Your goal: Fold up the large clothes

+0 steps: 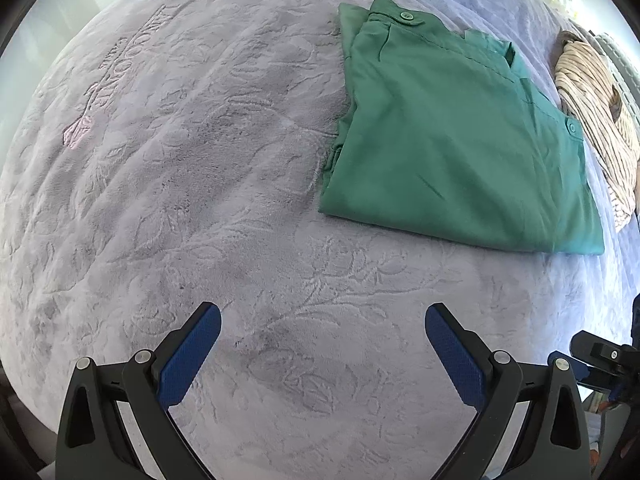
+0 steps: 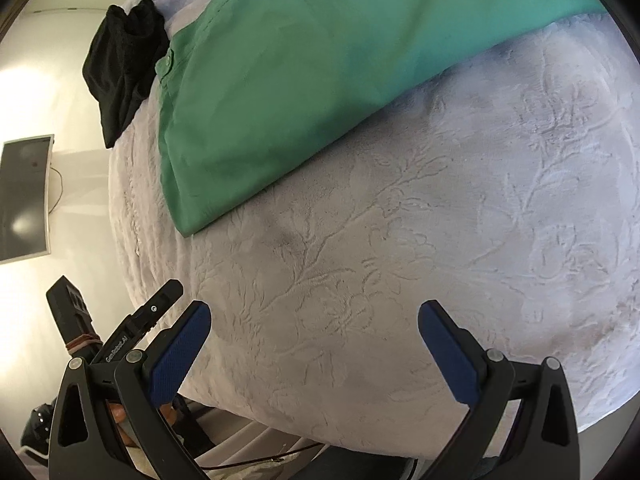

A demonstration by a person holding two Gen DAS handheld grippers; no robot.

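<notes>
- The green garment [image 1: 460,136] lies folded into a flat, roughly rectangular stack on the pale embossed blanket [image 1: 200,200] that covers the bed; two buttons show along its upper edges.
- From the right wrist view the same green garment [image 2: 280,80] fills the upper part of the picture, one folded corner pointing toward the near edge of the blanket [image 2: 440,260].
- The left gripper [image 1: 323,320] hangs above bare blanket, well short of the garment, its blue-padded fingers [image 1: 192,356] spread wide with nothing between them.
- The right gripper [image 2: 314,316] is likewise released, its blue pads [image 2: 448,352] set far apart over the blanket near the bed's edge, clear of the garment.
- A black piece of clothing [image 2: 124,64] sits crumpled at the blanket's far edge, just beside the green garment's buttoned side.
- A striped beige cloth [image 1: 596,120] lies bunched beyond the garment's other side.
- A monitor [image 2: 26,200] stands off the bed, against a light wall.
</notes>
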